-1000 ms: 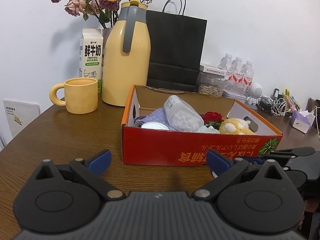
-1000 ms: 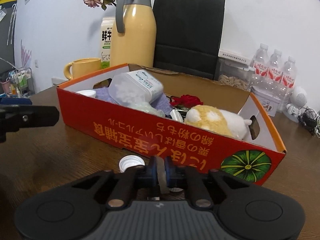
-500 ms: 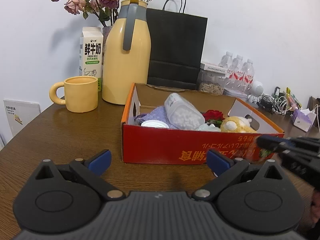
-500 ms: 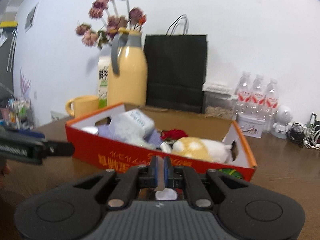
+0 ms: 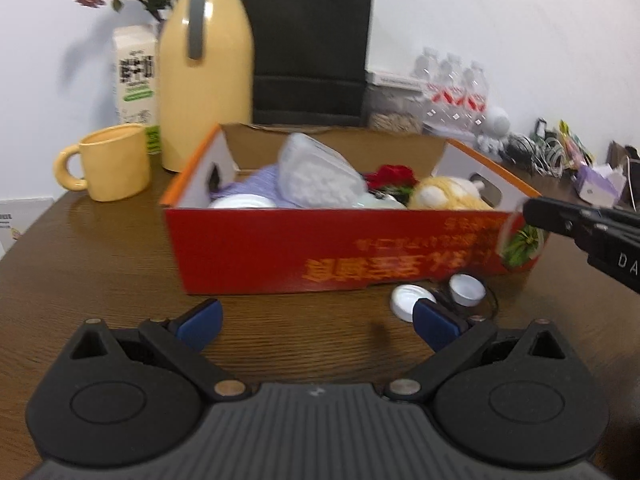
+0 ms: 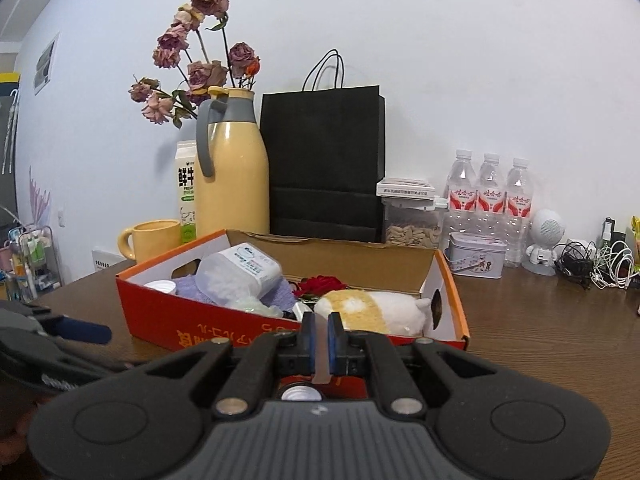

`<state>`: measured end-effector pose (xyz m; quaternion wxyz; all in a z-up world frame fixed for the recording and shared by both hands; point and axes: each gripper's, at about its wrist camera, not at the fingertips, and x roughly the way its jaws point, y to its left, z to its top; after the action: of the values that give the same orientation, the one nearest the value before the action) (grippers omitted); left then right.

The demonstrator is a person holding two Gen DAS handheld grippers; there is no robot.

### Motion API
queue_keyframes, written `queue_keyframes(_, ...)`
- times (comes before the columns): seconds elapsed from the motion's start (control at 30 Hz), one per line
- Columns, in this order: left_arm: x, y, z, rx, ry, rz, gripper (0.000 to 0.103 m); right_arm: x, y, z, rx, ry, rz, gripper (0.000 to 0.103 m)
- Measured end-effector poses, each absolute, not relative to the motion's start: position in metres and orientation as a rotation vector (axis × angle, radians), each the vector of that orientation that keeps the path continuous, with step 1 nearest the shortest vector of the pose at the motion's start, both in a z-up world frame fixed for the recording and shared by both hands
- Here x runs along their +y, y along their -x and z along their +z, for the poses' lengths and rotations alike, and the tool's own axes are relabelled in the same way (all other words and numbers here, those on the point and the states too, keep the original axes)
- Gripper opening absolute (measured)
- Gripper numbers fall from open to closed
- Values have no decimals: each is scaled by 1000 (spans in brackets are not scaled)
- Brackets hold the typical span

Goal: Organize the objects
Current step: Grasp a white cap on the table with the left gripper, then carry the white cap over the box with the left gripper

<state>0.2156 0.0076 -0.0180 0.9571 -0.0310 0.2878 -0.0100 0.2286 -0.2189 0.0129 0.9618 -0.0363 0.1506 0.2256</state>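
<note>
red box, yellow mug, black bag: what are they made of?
Red open-top box: looks like printed cardboard, with raw brown inner walls and cut handle holes.
Yellow handled mug: probably glazed ceramic, with thick walls and a soft sheen.
Black handled bag: likely matte paper, standing stiff with a sharp horizontal crease.

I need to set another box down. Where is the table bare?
Bare wood lies left of the red box, in front of the mug, and right of the box before the cables. The wall side is crowded; two white caps sit at the box's front.
</note>
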Motion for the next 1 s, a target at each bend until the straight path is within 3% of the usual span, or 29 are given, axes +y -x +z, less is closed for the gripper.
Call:
queue_keyframes(0.2, -19, -234, -24, 623, 31, -37, 103, -232, -232, 13, 302, 59, 448, 5)
queue_keyframes(0.3, -30, -240, -26, 635, 15, -40, 94, -238, -232, 14, 297, 56, 450, 5)
queue_keyframes(0.6, -51, -251, -32, 657, -18, -36, 54, -246, -232, 14, 292, 59, 461, 5)
queue_keyframes(0.7, -55, -252, -31, 652, -16, -46, 29, -246, -230, 14, 288, 62, 469, 5)
queue_keyframes(1.0, -55, -247, -27, 623, -11, -57, 29, -245, -227, 14, 279, 67, 474, 5)
